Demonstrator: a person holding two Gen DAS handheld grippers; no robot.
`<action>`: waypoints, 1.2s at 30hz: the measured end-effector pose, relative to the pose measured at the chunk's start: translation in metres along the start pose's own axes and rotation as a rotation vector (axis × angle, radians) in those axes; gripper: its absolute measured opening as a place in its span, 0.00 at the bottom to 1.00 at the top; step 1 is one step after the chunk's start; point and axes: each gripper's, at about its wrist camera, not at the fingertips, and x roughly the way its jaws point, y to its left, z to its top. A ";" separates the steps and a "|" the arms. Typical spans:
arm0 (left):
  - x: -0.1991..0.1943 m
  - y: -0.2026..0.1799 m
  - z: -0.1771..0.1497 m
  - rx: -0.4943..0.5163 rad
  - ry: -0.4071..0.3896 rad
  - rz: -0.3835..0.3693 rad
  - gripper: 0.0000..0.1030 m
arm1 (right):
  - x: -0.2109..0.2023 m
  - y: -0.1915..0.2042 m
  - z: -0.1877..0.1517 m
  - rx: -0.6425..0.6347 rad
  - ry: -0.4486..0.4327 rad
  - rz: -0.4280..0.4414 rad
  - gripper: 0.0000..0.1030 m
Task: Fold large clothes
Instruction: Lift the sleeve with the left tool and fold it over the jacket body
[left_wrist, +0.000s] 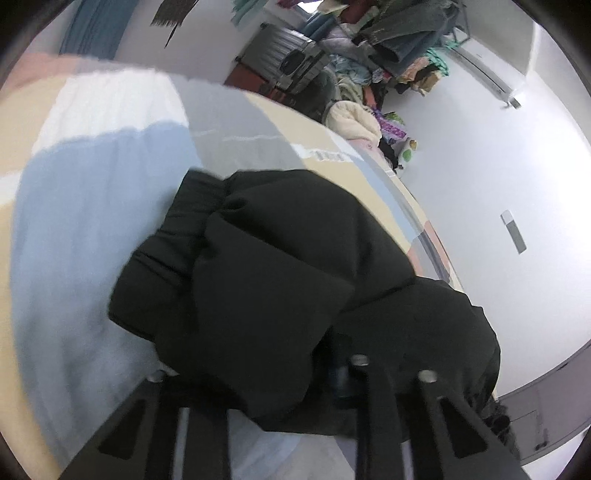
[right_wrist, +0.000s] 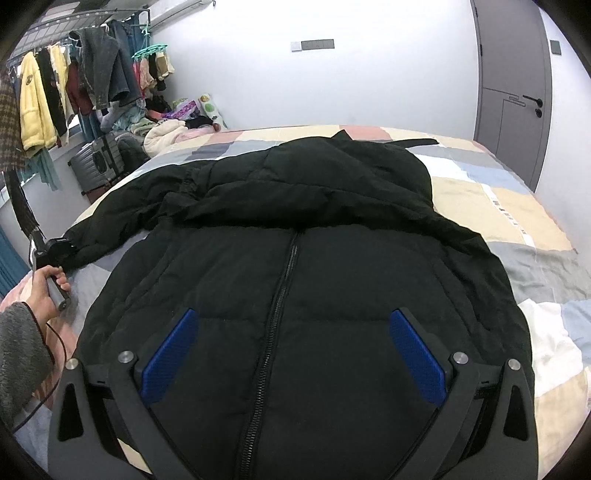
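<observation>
Bed (right_wrist: 517, 206): black jacket (right_wrist: 295, 258) sleeve in left claw (left_wrist: 295, 373).

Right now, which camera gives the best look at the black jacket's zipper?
The right wrist view: the zipper runs in full down the black jacket. The left wrist view shows only a bunched sleeve, no zipper.

The black puffer jacket (right_wrist: 295, 280) covers most of the bed (right_wrist: 535, 221). To the jacket's right the patchwork cover lies bare (a broad strip up to the far edge), open to a gripper. Left of the jacket, its sleeve (right_wrist: 122, 218) crosses the narrow margin, where the left hand (right_wrist: 46, 291) sits. Beyond the jacket, a suitcase (right_wrist: 98, 162) and probably heaped clothes (right_wrist: 166, 129) crowd the bedside.
</observation>
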 end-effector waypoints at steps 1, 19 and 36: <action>-0.004 -0.004 0.000 0.021 -0.009 0.007 0.14 | -0.002 0.000 0.000 -0.007 -0.006 -0.007 1.00; -0.148 -0.132 0.027 0.272 -0.204 -0.063 0.07 | -0.056 -0.037 0.018 0.002 -0.181 -0.105 1.00; -0.238 -0.378 -0.028 0.704 -0.286 -0.173 0.07 | -0.078 -0.080 0.040 0.029 -0.249 -0.073 1.00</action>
